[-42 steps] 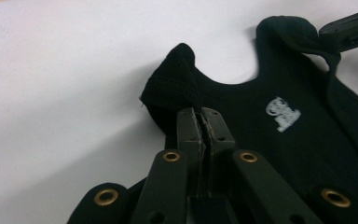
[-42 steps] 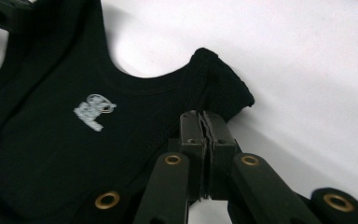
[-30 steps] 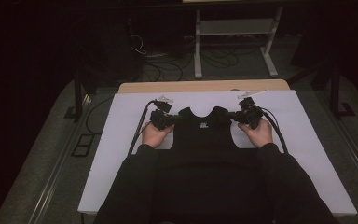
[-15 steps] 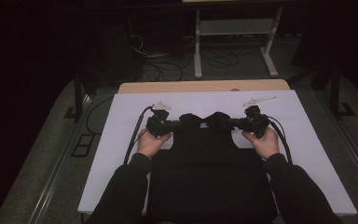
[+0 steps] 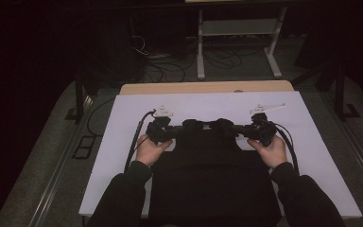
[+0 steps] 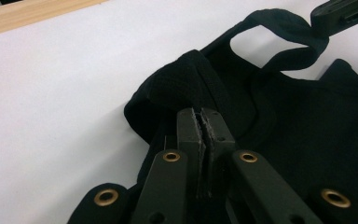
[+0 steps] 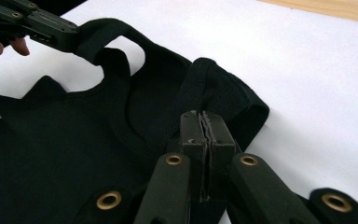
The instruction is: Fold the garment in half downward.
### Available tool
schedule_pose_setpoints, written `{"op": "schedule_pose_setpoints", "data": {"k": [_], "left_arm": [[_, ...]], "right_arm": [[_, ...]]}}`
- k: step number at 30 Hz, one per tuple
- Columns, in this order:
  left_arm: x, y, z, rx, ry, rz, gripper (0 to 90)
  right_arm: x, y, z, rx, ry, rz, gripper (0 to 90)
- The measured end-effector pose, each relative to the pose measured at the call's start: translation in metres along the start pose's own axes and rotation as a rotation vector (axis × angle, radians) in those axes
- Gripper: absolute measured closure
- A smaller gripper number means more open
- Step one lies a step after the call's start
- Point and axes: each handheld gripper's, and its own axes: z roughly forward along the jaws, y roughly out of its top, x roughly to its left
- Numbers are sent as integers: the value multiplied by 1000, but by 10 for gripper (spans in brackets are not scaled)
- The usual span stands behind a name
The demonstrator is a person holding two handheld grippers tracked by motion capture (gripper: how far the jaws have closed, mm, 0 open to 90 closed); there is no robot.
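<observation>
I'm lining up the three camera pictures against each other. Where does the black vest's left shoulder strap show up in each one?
High view: the left shoulder strap sits centre-left, beside the left gripper.
Left gripper view: the strap bunches at the centre, pinched in that gripper's shut jaws.
Right gripper view: the strap loops at upper left, held by the other gripper.
Shared landmark: the white table, also in the gripper views.
</observation>
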Motion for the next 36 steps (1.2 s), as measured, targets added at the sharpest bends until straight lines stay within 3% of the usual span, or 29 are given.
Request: {"op": "schedule_pose_setpoints", "data": {"k": [3, 6, 14, 27, 36], "left_arm": [[-2, -1, -3, 0, -2, 10, 860], [-5, -5, -10, -26, -7, -6, 860], [-5, -20, -21, -40, -21, -30, 861], [-18, -30, -31, -45, -36, -10, 861], [-28, -42, -46, -36, -51, -6, 860]], "right_arm": [[3, -2, -3, -5, 7, -1, 872], [7, -5, -5, -6, 14, -1, 872], [11, -12, -13, -6, 16, -6, 872], [16, -23, -22, 17, 22, -8, 872], [28, -33, -34, 25, 48, -26, 872]]}}
